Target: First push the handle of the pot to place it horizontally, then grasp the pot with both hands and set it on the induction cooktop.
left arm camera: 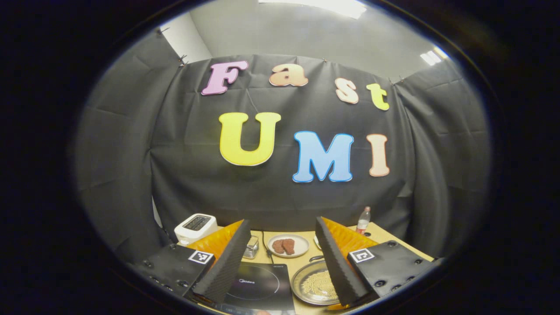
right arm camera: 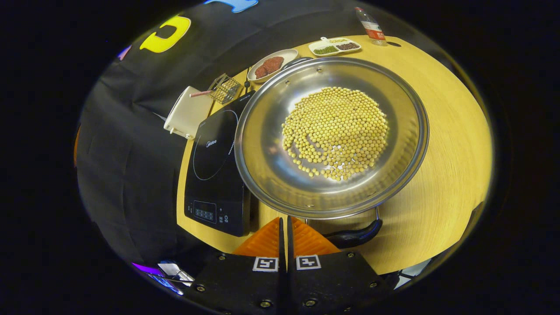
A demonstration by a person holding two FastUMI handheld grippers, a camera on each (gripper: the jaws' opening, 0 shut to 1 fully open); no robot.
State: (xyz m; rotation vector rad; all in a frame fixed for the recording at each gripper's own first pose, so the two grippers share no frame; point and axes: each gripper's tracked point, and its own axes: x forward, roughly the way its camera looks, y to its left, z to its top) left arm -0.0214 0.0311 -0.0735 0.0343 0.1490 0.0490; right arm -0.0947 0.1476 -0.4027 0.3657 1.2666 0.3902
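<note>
The left tongs [left arm camera: 280,262] are wide apart and hold nothing. They hang up high, above the yellow wooden surface [left arm camera: 385,238]. Between their two fingers [left arm camera: 227,267] you can see the flat black induction cooktop [left arm camera: 262,286] and, to its right, the round shiny metal pot [left arm camera: 313,286] with little yellow beans inside. Farther back there is a small round plate with two brown pieces of meat [left arm camera: 288,245], a white toaster [left arm camera: 195,226] on the left, and a clear plastic bottle with a red label [left arm camera: 363,220] on the right.

The right tongs [right arm camera: 283,229] are shut tight together with nothing between them. Their tips are at the near rim of the pot [right arm camera: 332,135], just beside the pot's black handle [right arm camera: 356,236]. I cannot tell if they touch the pot. The handle curves along the near rim, to the right of the tongs.

The pot sits on the surface, right next to the cooktop [right arm camera: 216,175]. Its left rim hangs over the cooktop's edge a little. The yellow beans [right arm camera: 334,133] lie in a heap in the middle of the pot. Behind the pot are the meat plate [right arm camera: 272,59], a white tray with green and dark beans [right arm camera: 334,46], and the bottle [right arm camera: 369,26]. The toaster [right arm camera: 188,113] and a small wire basket [right arm camera: 225,87] are on the far left.
</note>
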